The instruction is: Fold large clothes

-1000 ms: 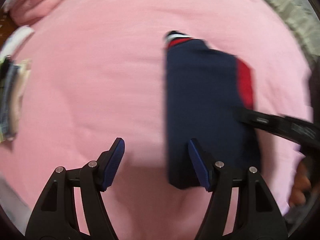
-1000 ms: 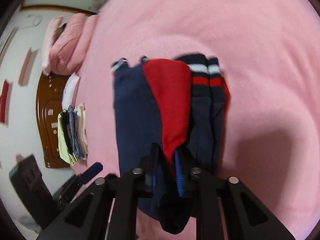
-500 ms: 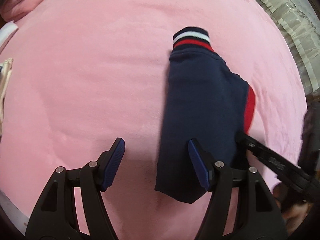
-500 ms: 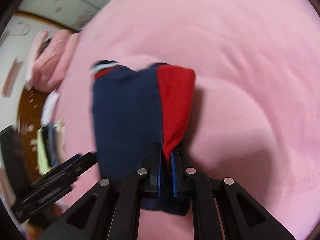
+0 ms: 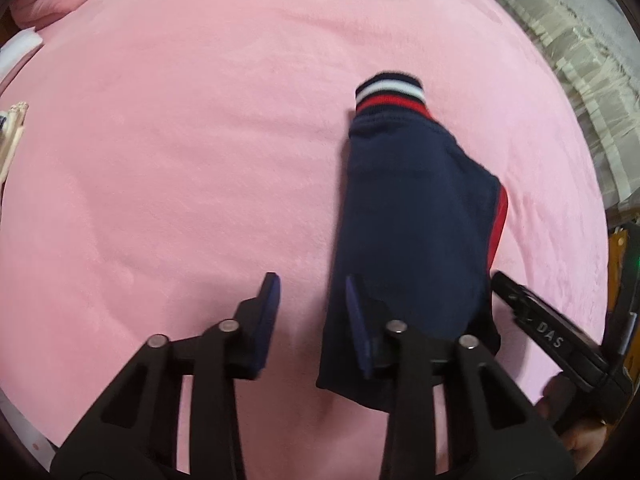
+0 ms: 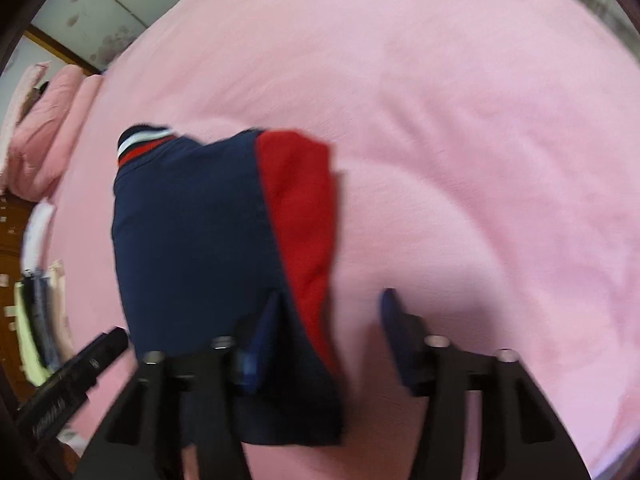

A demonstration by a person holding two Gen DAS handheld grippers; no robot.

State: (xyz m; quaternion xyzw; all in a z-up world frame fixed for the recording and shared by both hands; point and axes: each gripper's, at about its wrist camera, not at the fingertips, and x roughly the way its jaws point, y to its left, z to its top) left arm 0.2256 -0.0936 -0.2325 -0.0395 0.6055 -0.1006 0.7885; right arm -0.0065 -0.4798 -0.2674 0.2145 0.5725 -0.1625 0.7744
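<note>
A folded navy garment (image 5: 412, 232) with a red panel and a striped cuff (image 5: 390, 94) lies flat on the pink bed cover (image 5: 180, 160). My left gripper (image 5: 312, 292) is open and empty, its right finger resting at the garment's near left edge. In the right wrist view the garment (image 6: 192, 240) shows its red panel (image 6: 304, 208) on the right. My right gripper (image 6: 330, 308) is open, its left finger over the garment's near edge, holding nothing. The right gripper's body (image 5: 552, 340) shows at the lower right of the left wrist view.
Pink pillows (image 6: 44, 136) lie at the head of the bed. A stack of folded clothes (image 6: 36, 320) sits at the bed's left side by wooden furniture. A curtain (image 5: 572, 48) hangs past the bed's right edge.
My right gripper opened and let go of the garment, which now lies flat on the bed. My left gripper narrowed a little but stays open.
</note>
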